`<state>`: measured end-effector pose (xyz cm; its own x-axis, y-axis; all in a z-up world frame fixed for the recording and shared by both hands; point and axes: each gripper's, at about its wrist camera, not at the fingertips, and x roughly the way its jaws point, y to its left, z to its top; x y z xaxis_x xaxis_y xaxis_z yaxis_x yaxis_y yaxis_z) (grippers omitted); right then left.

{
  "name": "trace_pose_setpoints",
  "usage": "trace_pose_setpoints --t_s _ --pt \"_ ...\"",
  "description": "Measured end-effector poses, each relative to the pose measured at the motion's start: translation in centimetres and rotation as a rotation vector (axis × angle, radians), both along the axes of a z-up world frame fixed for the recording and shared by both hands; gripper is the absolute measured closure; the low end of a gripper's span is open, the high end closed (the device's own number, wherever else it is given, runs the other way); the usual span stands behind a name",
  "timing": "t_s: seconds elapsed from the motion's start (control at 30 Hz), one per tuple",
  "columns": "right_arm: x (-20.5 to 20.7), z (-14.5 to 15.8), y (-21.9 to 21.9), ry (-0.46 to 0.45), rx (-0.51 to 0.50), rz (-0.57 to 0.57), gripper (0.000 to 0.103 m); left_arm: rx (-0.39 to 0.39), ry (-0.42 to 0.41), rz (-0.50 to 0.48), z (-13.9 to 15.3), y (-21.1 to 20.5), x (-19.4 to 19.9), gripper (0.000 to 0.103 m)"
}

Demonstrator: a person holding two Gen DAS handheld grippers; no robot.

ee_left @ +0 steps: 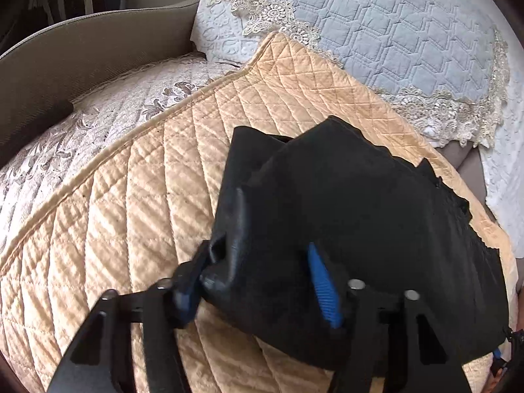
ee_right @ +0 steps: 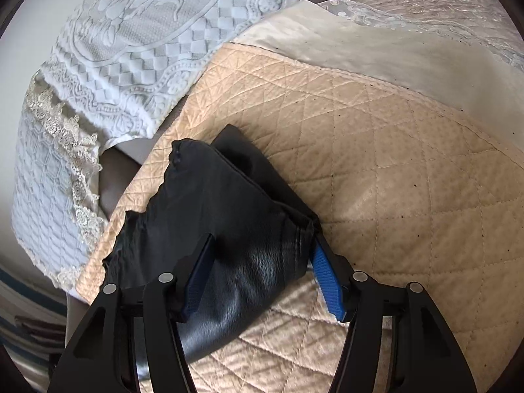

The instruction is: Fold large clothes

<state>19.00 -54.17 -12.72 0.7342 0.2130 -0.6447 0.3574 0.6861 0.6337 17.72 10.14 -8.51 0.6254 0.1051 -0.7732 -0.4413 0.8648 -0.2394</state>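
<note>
A black leather-like garment [ee_left: 344, 216] lies folded into a compact bundle on a tan quilted cover [ee_left: 131, 196]. My left gripper [ee_left: 258, 271] is open, its blue-padded fingers [ee_left: 322, 288] straddling the garment's near left corner. In the right wrist view the same garment [ee_right: 222, 222] lies on the tan cover [ee_right: 393, 180]. My right gripper [ee_right: 258, 262] is open, with its blue fingers [ee_right: 327, 281] on either side of the garment's near right end. Neither gripper pinches the fabric.
A grey-blue quilted spread with lace trim [ee_left: 409, 42] and a white embossed blanket [ee_right: 157, 32] lie beyond the tan cover. A floral cream cushion [ee_left: 82, 131] and a beige sofa arm [ee_left: 82, 52] are to the left. A cream sheet [ee_right: 376, 49] lies at the right.
</note>
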Motion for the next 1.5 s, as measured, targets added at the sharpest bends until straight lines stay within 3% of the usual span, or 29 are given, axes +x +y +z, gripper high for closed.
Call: trace_pose_setpoints --t_s 0.03,0.13,0.3,0.43,0.57,0.67,0.77,0.87,0.97,1.07,1.13,1.27,1.33,1.37,1.4,1.47,1.5 --pt "0.2 0.1 0.0 0.014 -0.008 0.001 0.071 -0.003 0.008 0.009 0.0 0.3 0.2 0.058" --pt "0.0 1.3 -0.1 0.004 0.001 0.027 0.087 0.024 0.036 -0.011 0.7 0.7 0.9 0.078" --pt "-3.2 4.7 0.4 -0.030 -0.020 0.074 0.088 0.052 0.004 -0.099 3.6 0.9 -0.1 0.085" --pt "-7.7 6.1 0.4 -0.026 -0.005 0.081 0.088 0.019 -0.016 -0.153 5.3 1.1 -3.2 0.086" --pt "-13.6 5.7 0.1 0.003 0.016 0.064 0.088 0.001 -0.028 -0.196 5.9 0.9 -8.2 0.086" --pt "-16.2 4.1 -0.3 0.055 0.007 0.062 0.087 -0.020 -0.008 -0.207 4.6 1.1 -11.5 0.085" --pt "-15.9 2.6 -0.3 0.107 -0.021 0.064 0.078 -0.022 0.030 -0.208 2.4 1.3 -12.1 0.082" --pt "-15.6 3.9 0.1 0.091 -0.060 0.075 0.074 0.022 0.026 -0.222 2.8 0.9 -12.2 0.077" --pt "-16.7 7.0 0.5 0.010 -0.200 0.092 0.056 0.061 -0.004 -0.233 5.0 1.2 -13.3 0.077" --pt "-17.7 9.1 0.5 -0.108 -0.245 0.092 0.052 0.114 -0.068 -0.252 7.4 1.4 -14.6 0.076" --pt "-16.6 9.2 1.7 -0.184 -0.196 0.190 0.052 0.094 -0.124 -0.293 8.6 0.7 -14.5 0.073" --pt "-12.2 6.3 4.5 -0.179 -0.146 0.371 0.052 0.086 -0.163 -0.402 7.6 -2.6 -11.3 0.070" --pt "-9.9 3.8 3.9 -0.116 -0.135 0.367 0.057 0.100 -0.123 -0.412 5.3 -3.5 -8.8 0.070" --pt "-9.3 2.8 3.3 -0.090 -0.132 0.351 0.065 0.107 -0.094 -0.408 3.9 -3.7 -7.9 0.070" --pt "-8.5 1.6 2.2 -0.041 -0.110 0.312 0.082 0.099 -0.052 -0.399 2.2 -3.5 -6.9 0.070" --pt "-8.3 1.8 1.1 -0.036 -0.106 0.272 0.084 0.105 -0.064 -0.407 0.9 -3.3 -6.6 0.070" --pt "-8.4 2.4 1.1 -0.039 -0.153 0.268 0.084 0.113 -0.067 -0.414 1.0 -3.4 -6.7 0.070"
